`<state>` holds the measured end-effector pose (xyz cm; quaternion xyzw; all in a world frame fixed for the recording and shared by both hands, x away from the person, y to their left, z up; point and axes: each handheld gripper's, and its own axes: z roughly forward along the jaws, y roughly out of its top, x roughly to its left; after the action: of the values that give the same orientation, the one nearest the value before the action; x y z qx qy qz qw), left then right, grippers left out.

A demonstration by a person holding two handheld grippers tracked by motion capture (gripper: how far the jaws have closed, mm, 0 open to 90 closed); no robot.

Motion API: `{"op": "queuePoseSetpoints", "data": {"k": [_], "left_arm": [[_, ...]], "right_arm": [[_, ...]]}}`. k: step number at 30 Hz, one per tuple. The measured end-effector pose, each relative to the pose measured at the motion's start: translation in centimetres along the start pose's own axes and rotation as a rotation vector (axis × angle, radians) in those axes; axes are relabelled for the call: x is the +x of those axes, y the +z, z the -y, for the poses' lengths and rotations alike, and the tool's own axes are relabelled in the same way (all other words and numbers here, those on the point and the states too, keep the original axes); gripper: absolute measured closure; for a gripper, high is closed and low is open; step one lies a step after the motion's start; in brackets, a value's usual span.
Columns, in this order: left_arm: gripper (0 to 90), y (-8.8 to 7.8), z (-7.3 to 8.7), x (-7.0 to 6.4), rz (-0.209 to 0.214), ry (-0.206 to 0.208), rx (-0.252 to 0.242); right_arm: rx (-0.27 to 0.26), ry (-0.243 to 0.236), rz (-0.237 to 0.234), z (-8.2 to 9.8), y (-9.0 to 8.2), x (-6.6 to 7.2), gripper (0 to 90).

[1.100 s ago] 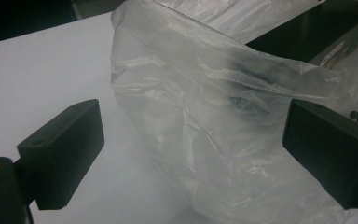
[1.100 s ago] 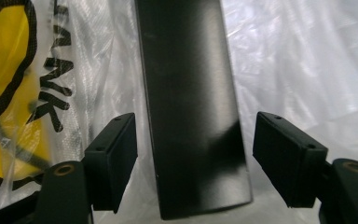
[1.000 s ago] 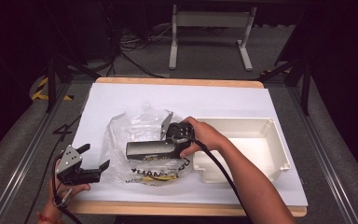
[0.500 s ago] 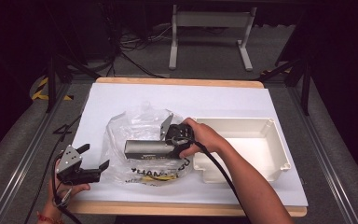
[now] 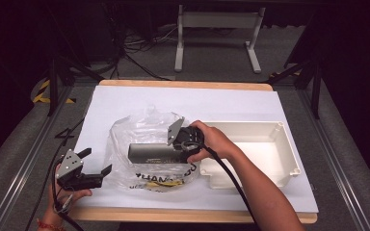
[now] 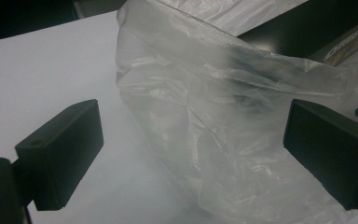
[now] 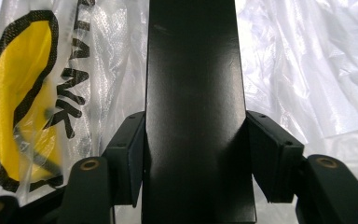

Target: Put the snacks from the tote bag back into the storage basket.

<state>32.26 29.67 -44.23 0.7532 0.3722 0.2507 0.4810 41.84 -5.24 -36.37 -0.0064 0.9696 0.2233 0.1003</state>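
Black box gripped over the clear plastic bag

The left gripper (image 5: 92,169) rests spread at the bag (image 5: 144,144) edge; mid-table, the right gripper (image 7: 196,158), jaws just closed, pinches the long black box (image 5: 151,153) above the bag, beside the white tray (image 5: 289,154).

White-topped table with a bag and a tray on it

The table (image 5: 139,98), seen from the high view, fills the middle of the frame; its top is white, with a bare wooden edge along the upper and lower sides. A clear plastic bag (image 5: 147,127) lies crumpled left of centre, black lettering and a yellow patch showing on its lower part (the words are too small to read whole). A cream tray (image 5: 289,154) sits right of centre, its left wall just beside the bag. The upper part of the top is bare white. Dark grey floor surrounds the table on all sides.
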Motion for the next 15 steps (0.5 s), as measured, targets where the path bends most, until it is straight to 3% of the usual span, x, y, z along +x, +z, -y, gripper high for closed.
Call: {"op": "queuePoseSetpoints", "data": {"k": [15], "left_arm": [[5.6, 0.1, 0.1, 0.2, -0.001, -0.006, 0.004]], "right_arm": [[-0.061, -0.008, 0.058, -0.2, -2.3, 0.1, 43.1]]}}
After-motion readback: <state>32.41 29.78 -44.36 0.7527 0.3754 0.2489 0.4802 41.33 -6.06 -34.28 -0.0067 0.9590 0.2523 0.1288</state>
